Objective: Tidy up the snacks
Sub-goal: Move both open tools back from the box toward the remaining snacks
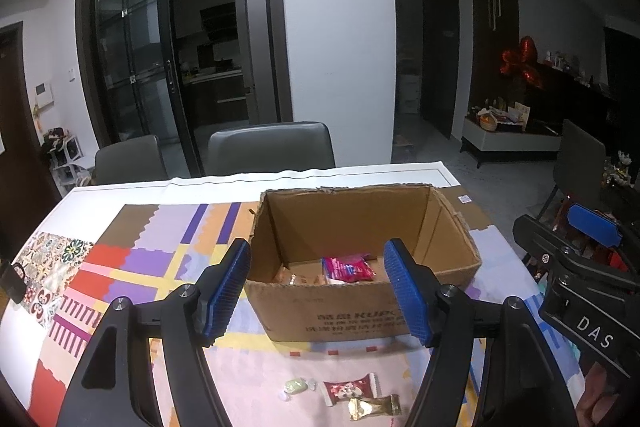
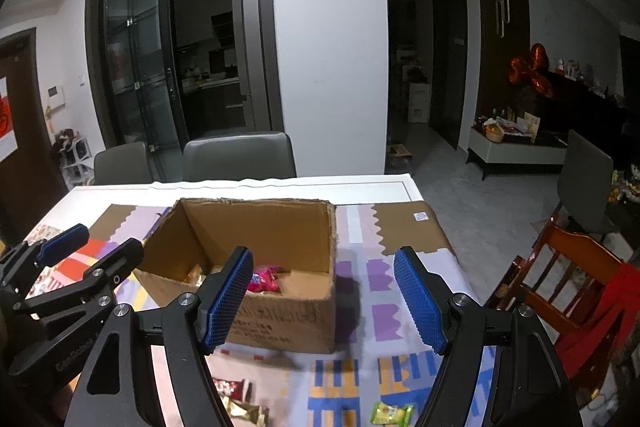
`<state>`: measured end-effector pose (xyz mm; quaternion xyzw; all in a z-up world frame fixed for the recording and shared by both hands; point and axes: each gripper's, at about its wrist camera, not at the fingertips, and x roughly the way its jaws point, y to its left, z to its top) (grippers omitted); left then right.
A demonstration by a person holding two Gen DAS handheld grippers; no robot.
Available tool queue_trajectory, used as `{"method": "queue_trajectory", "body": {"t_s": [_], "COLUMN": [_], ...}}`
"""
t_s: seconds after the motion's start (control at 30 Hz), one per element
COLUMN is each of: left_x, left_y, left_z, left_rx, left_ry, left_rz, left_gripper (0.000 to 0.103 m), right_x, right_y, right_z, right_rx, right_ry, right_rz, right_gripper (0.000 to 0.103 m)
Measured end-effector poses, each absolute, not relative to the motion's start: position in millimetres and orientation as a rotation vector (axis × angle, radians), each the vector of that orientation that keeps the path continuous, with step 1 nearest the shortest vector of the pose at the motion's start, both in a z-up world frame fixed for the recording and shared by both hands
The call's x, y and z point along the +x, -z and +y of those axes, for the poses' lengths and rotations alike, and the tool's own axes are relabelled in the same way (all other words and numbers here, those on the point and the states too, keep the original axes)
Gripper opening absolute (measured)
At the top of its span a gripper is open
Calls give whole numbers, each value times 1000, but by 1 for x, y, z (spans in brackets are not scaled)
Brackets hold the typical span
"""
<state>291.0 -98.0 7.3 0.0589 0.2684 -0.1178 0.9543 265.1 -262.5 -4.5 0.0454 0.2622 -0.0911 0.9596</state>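
An open cardboard box (image 1: 360,223) (image 2: 256,239) stands on the patterned tablecloth. A pink packet (image 1: 346,269) (image 2: 262,281) and other snacks (image 1: 292,279) lie inside it. In front of the box lie a pale green candy (image 1: 298,386), a red-and-white candy (image 1: 350,389) and a gold packet (image 1: 374,407). A green packet (image 2: 390,415) lies nearer the right side. My left gripper (image 1: 318,291) (image 2: 110,239) hovers open before the box, with nothing between its pads. Beside it on the right, my right gripper (image 2: 324,301) (image 1: 548,223) is open and holds nothing.
Two grey chairs (image 1: 272,147) stand behind the table's far edge. A wooden chair with a red cloth (image 2: 572,287) is off the table's right side. A small dark object (image 1: 12,281) sits at the table's left edge.
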Motion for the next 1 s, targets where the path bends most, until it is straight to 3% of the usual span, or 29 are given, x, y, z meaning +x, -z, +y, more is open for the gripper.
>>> {"method": "queue_trajectory", "body": {"t_s": [1.0], "left_x": [226], "left_y": [22], "left_z": [-99], "left_rx": [119], "left_ry": [270], "left_rz": [591], "left_gripper": [72], "right_x": [197], "right_y": [27], "right_z": [-273], "right_rx": [93], "right_ry": [219], "right_rz": [545], "right_gripper": [74]}}
